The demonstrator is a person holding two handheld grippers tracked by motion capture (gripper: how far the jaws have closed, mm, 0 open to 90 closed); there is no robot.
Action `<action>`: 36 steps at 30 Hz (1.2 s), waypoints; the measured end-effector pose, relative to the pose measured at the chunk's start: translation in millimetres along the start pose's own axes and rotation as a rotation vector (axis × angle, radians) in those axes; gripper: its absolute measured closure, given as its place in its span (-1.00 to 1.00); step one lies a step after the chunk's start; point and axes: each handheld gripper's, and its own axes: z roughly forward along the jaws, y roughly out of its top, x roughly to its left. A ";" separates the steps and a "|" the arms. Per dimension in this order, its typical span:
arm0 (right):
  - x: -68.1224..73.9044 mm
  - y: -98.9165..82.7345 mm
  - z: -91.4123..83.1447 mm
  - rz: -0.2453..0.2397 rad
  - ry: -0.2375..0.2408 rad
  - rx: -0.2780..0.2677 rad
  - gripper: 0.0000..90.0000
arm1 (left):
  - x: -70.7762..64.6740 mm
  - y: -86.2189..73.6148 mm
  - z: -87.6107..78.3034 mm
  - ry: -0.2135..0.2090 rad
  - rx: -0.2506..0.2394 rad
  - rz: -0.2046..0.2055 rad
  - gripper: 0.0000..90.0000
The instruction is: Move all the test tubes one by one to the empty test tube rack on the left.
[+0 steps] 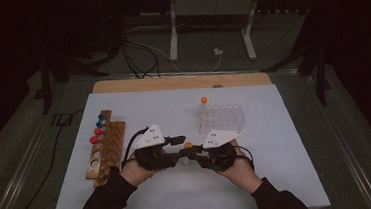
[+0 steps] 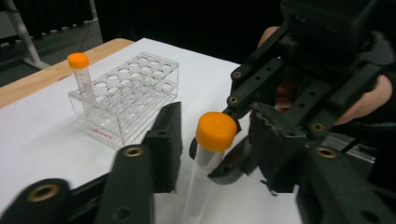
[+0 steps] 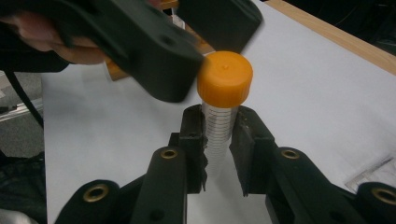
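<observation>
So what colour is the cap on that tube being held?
Orange; the cap shows best in the right gripper view.

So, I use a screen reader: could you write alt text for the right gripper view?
The right gripper is shut on a clear tube with an orange cap, held upright over the white table. The left gripper reaches in from above, its black jaws on either side of the cap.

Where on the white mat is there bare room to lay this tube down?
Bare mat lies right of the right tool, below the clear rack. The far strip between wooden rack and clear rack is free too. Crowded: the middle, where both tools meet around the orange-capped tube.
</observation>
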 end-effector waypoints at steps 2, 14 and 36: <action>0.1 0.4 -0.5 0.001 0.001 -0.003 0.67 | 0.0 0.0 2.8 -0.006 0.009 0.004 0.39; -5.8 -0.2 -4.2 0.039 0.003 -0.040 0.34 | 7.1 5.6 -10.5 0.042 -0.004 0.019 0.59; -14.4 1.4 -12.0 0.086 -0.070 -0.096 -1.00 | 44.7 1.9 -157.3 0.400 -0.147 -0.066 0.59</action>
